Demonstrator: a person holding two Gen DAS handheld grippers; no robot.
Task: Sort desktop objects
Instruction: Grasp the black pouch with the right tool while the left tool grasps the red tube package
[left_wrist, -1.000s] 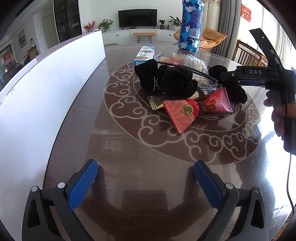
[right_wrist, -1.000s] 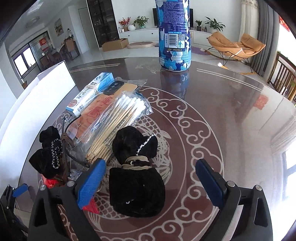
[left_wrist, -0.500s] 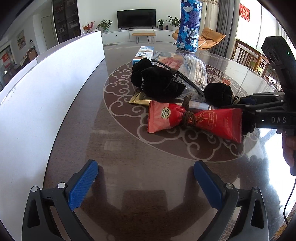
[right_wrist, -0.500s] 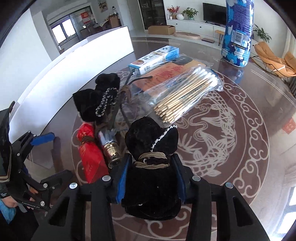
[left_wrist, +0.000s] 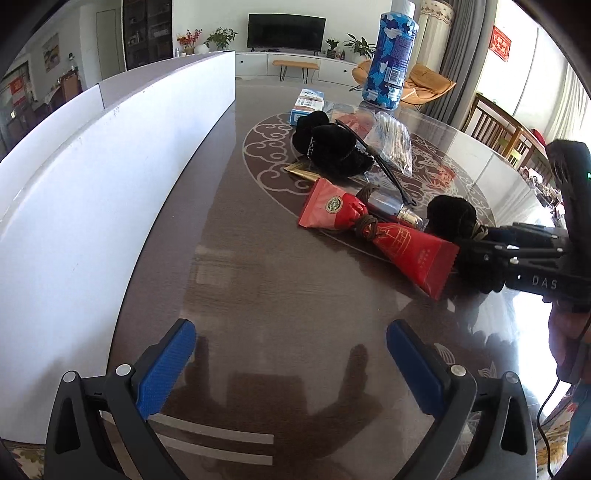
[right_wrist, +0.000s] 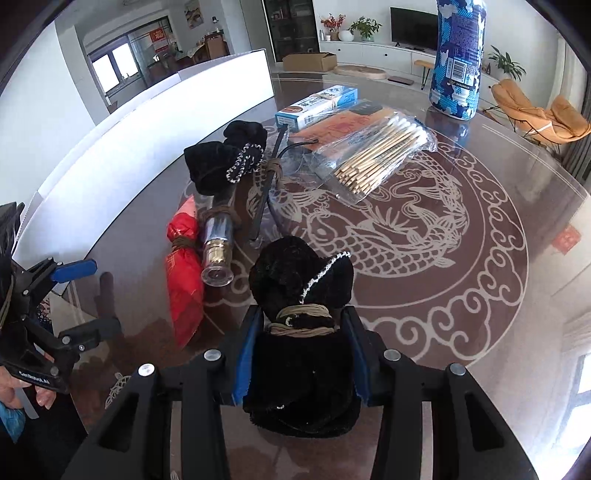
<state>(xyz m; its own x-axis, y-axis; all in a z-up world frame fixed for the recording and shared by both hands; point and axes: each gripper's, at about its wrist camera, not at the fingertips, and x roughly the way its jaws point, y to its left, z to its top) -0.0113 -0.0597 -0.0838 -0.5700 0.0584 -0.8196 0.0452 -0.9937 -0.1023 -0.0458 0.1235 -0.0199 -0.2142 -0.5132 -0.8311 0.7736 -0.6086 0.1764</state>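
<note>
A: Holding the black velvet pouch (right_wrist: 301, 354) by its lower body, the right tongs (right_wrist: 301, 365) have both blue pads pressed into the fabric, just below the cord-tied neck. It sits low over the counter (right_wrist: 461, 325). I'd lift it straight and clear — the red packet (right_wrist: 183, 280) and the glass vial (right_wrist: 218, 251) lie just left of the tongs.

B: And the left tongs (left_wrist: 291, 363)?

A: Wide apart, nothing between them, over bare counter beside the white board (left_wrist: 110, 177).

B: Count?

A: Two black pouches — one held, one (right_wrist: 221, 162) ahead-left. One red packet, one vial, one bag of cotton swabs (right_wrist: 380, 151), one blue-and-white box (right_wrist: 317, 105), one tall blue bottle (right_wrist: 458, 59).
</note>
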